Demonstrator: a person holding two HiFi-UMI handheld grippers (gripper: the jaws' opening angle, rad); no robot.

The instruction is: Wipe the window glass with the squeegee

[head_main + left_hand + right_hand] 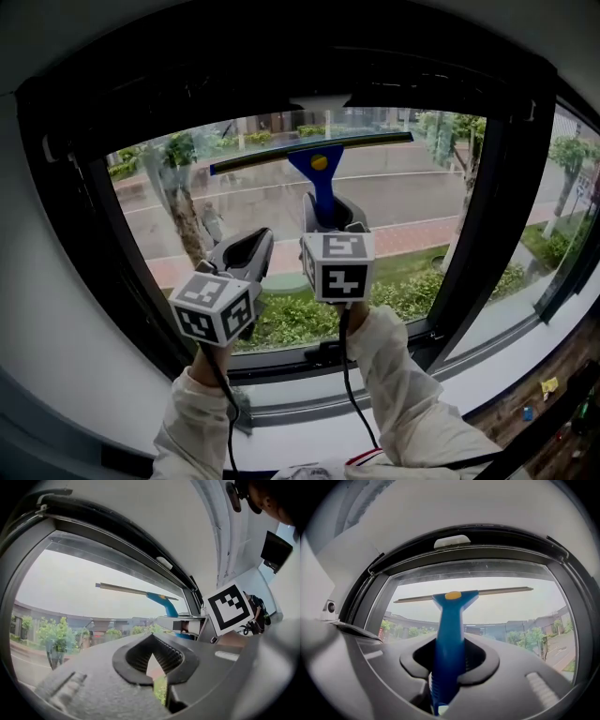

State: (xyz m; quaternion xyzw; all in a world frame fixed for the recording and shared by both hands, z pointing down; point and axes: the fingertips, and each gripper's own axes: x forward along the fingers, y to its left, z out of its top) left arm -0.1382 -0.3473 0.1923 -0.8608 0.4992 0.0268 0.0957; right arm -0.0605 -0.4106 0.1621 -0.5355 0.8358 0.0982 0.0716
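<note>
Gripping blue squeegee [320,178] handle, right claw [333,212] holds blade high on window glass [403,192]; left claw [251,246] clenched, empty.

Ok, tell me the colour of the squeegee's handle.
The squeegee handle is blue, with a yellow spot near the blade; best seen in the right gripper view.

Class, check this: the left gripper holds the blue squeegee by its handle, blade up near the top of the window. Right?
No: the right gripper holds the squeegee, as the right gripper view shows; the left gripper holds nothing. The rest stands.
</note>
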